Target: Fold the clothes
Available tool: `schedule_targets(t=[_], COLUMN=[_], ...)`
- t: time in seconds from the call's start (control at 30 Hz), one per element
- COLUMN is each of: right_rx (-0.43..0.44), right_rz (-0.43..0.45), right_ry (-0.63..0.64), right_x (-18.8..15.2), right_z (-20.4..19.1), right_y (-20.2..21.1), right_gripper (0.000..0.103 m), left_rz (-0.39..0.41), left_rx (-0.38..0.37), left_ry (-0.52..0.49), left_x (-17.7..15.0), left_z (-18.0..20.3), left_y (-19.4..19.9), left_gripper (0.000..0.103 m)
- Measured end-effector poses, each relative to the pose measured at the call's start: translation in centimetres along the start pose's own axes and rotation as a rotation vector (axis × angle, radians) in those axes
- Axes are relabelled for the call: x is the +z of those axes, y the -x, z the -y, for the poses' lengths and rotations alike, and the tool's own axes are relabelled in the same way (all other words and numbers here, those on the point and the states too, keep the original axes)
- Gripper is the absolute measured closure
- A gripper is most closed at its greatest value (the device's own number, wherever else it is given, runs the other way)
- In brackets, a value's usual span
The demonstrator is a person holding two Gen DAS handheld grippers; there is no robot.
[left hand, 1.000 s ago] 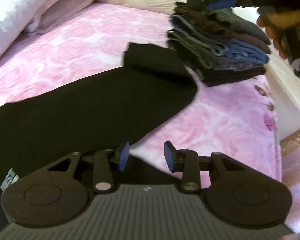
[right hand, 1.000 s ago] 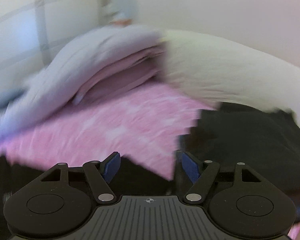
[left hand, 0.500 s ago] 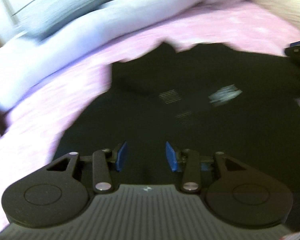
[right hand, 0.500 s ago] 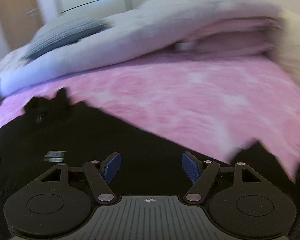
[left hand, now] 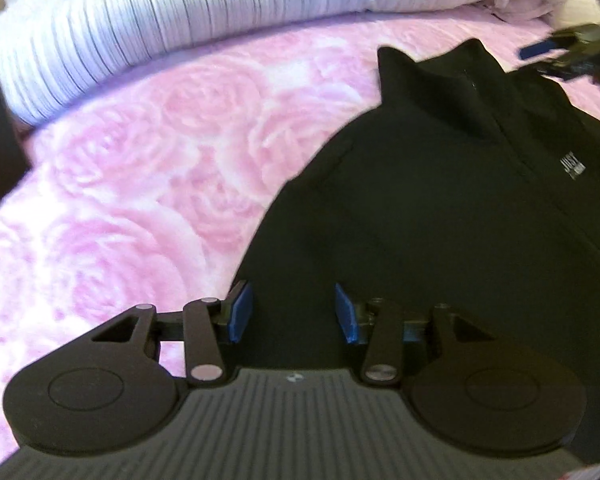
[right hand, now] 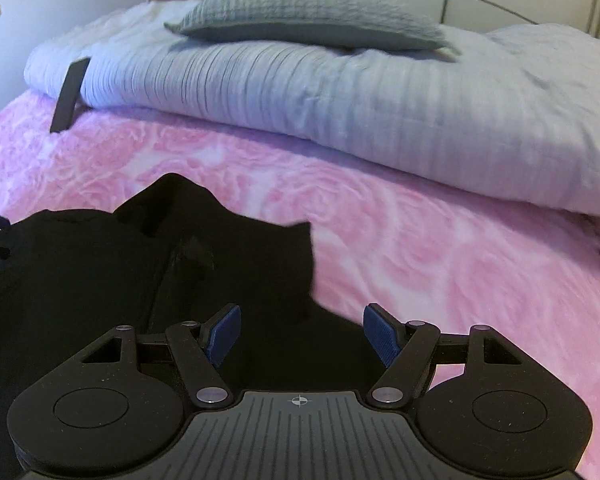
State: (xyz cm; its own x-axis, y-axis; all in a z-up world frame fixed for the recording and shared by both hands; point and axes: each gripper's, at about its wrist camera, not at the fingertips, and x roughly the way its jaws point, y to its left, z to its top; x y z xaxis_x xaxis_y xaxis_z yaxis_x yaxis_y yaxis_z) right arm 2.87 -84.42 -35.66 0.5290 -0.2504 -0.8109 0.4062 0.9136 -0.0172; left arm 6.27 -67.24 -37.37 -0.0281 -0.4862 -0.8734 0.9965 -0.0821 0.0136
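Left hand-held gripper [left hand: 294, 314]: spread, nothing between its blue pads [left hand: 241, 312]; it hovered over the near shoulder edge of the garment.
Right hand-held gripper [right hand: 302, 334]: spread wide, empty, blue pads [right hand: 382, 334] apart; it hung above the garment's near edge, where black cloth met the bed cover.
Black jacket [left hand: 440, 184]: lay flat on the bed, front up, with a zip line down the middle and a small white printed logo [left hand: 573, 164] on the chest; its stand-up collar [right hand: 216, 216] pointed toward the far bedding.
Bed cover [left hand: 140, 168]: pink with a rose pattern, bare to the left of the jacket in the left wrist view and to the right of it in the right wrist view.
Dark flat object [right hand: 69, 96]: leaned against the folded bedding, well apart from the jacket; what it was I could not tell.
Folded duvet [right hand: 340, 104]: pale ribbed, lay along the far side of the bed.
Grey pillow [right hand: 312, 12]: rested on top of the duvet.
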Motion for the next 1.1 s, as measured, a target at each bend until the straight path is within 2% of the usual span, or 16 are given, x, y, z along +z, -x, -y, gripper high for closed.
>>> schedule_targets(t=[0.17, 0.37, 0.4, 0.43, 0.47, 0.5, 0.53, 0.57, 0.67, 0.8, 0.93, 1.0, 1.1], right_rx=[0.013, 0.025, 0.026, 0.027, 0.028, 0.029, 0.029, 0.030, 0.033, 0.016, -0.009, -0.022, -0.040], right_rz=[-0.073, -0.081, -0.080, -0.078, -0.077, -0.076, -0.075, -0.074, -0.070, -0.040, -0.001, 0.019, 0.049], right_ry=[0.033, 0.026, 0.023, 0.021, 0.019, 0.017, 0.014, 0.012, 0.005, -0.006, -0.019, -0.025, -0.035], right_x=[0.6, 1.2, 1.4, 1.6, 1.7, 1.9, 2.0, 2.2, 2.7, 4.1, 5.8, 6.7, 8.0], right_z=[0.1, 0.3, 0.3, 0.3, 0.3, 0.3, 0.3, 0.3, 0.2, -0.2, -0.8, -1.2, -1.6], right_y=[-3.8, -4.1, -4.0, -3.9, -3.9, -3.8, -3.7, -3.6, -3.4, -3.8, -4.5, -4.9, -5.4], right_gripper=[0.032, 0.032, 0.039, 0.057, 0.070, 0.075, 0.082, 0.087, 0.091, 0.093, 0.093, 0.093, 0.091], left_rz=[0.001, 0.004, 0.000, -0.005, -0.008, -0.010, -0.006, -0.002, 0.035, 0.085, 0.127, 0.123, 0.087], left_rx=[-0.084, -0.093, -0.097, -0.102, -0.115, -0.119, -0.109, -0.099, -0.063, -0.035, 0.035, 0.051, 0.099], left_ry=[0.001, 0.011, -0.001, -0.013, -0.037, -0.055, -0.064, -0.073, -0.063, -0.017, 0.011, 0.058, 0.084], left_x=[-0.5, 0.3, 0.4, 0.6, 0.6, 0.7, 0.8, 0.9, 1.1, 1.9, 3.3, 3.9, 4.2], left_z=[-2.7, -4.9, -4.7, -4.5, -4.1, -3.8, -3.6, -3.3, -3.5, -5.5, -8.1, -9.7, -10.7], left_y=[-1.5, -2.6, -2.7, -2.7, -2.7, -2.7, -2.5, -2.3, -1.2, 0.7, 2.1, 1.9, 0.6], left_gripper=[0.062, 0.062, 0.065, 0.076, 0.082, 0.096, 0.101, 0.101, 0.101, 0.100, 0.100, 0.099, 0.091])
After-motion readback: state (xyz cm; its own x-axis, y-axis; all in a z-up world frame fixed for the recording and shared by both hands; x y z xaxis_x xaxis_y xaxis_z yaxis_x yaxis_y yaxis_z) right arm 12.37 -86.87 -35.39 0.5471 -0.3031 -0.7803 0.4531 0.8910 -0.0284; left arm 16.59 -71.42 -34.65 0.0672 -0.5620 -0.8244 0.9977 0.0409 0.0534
